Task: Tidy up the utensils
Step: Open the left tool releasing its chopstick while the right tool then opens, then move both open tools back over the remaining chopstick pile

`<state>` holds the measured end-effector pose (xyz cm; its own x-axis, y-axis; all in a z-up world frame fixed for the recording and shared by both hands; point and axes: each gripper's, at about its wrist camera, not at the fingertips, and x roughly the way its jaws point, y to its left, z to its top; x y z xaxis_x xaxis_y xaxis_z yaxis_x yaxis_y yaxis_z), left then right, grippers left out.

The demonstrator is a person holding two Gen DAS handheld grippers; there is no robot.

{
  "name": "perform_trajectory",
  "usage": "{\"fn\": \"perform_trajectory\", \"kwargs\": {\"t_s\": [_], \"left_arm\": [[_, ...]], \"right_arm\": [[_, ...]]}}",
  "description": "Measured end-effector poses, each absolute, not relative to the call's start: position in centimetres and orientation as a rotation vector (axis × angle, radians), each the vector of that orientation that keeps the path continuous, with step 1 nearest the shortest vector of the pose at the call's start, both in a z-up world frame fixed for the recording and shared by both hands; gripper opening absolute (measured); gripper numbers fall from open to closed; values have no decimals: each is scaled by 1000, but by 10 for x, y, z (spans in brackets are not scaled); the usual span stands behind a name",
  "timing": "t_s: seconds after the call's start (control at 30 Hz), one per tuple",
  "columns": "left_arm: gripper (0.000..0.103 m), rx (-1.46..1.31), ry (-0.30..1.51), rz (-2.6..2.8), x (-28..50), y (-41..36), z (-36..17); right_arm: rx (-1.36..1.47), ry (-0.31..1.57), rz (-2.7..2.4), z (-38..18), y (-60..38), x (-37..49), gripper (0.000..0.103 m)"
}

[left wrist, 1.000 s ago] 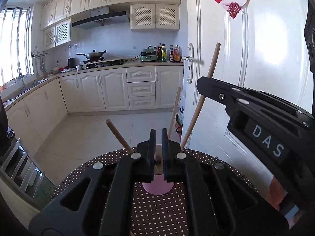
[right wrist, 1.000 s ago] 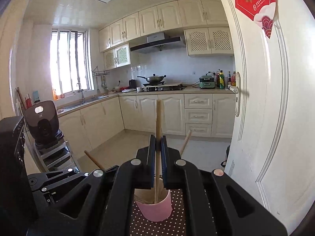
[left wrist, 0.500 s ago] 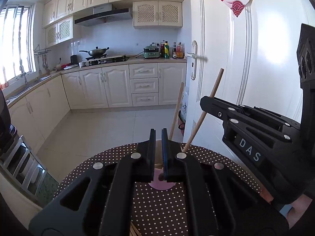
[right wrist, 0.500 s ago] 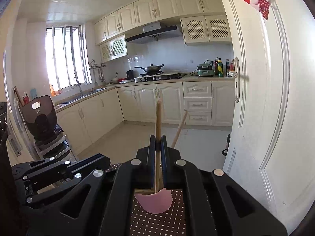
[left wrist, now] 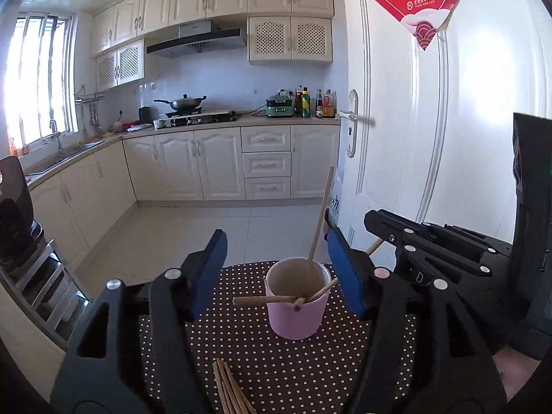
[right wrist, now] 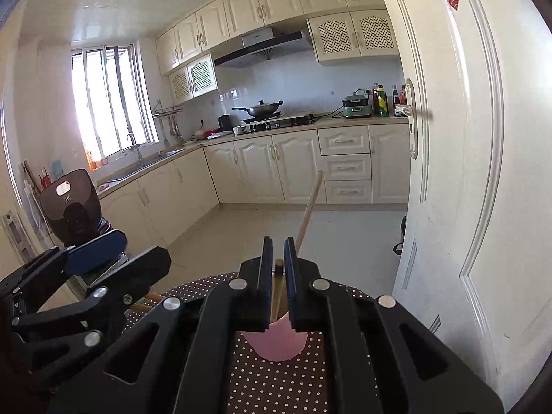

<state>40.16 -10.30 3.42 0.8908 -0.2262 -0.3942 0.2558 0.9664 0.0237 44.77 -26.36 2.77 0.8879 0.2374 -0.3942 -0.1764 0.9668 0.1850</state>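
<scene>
Left tongs [left wrist: 276,262] are opening around the pink cup [left wrist: 296,302] on the polka-dot counter [left wrist: 276,362], while right tongs [right wrist: 277,269] grip a chopstick [right wrist: 276,293] over it; release only once its tip is inside.

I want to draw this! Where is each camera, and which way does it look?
Left wrist: on the left gripper, jaws opening, facing the pink cup and kitchen; right gripper shows.
Right wrist: on the right gripper, shut on a chopstick, facing the kitchen; left gripper shows.
Shared: cup, dotted cloth, door.
</scene>
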Motion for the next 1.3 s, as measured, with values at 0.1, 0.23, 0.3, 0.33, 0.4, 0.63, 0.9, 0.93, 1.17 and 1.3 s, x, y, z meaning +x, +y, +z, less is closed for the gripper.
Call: {"fn": "perform_trajectory", "kwargs": {"t_s": [0.1, 0.23, 0.3, 0.33, 0.4, 0.63, 0.9, 0.93, 1.17, 1.3], "left_arm": [[64, 66, 395, -242, 394, -98, 40], [66, 73, 393, -236, 381, -92, 42], [67, 78, 396, -231, 375, -90, 43], [67, 79, 398, -228, 371, -88, 43], [68, 76, 407, -222, 363, -83, 43], [71, 65, 439, -219, 331, -57, 40], [71, 83, 553, -220, 308, -28, 11], [71, 84, 571, -219, 307, -25, 6], [71, 107, 793, -225, 319, -10, -41], [71, 96, 907, -218, 334, -1, -73]], "right_arm": [[147, 428, 215, 32, -265, 442, 9], [151, 420, 214, 40, -266, 430, 14], [146, 417, 216, 44, -265, 422, 17], [142, 415, 218, 46, -263, 417, 18], [132, 415, 223, 49, -261, 409, 21], [81, 457, 267, 44, -242, 379, 26], [13, 566, 344, 14, -207, 363, 30], [4, 587, 353, 8, -202, 362, 30], [-39, 694, 385, -27, -180, 366, 34], [-47, 762, 385, -52, -173, 371, 37]]}}
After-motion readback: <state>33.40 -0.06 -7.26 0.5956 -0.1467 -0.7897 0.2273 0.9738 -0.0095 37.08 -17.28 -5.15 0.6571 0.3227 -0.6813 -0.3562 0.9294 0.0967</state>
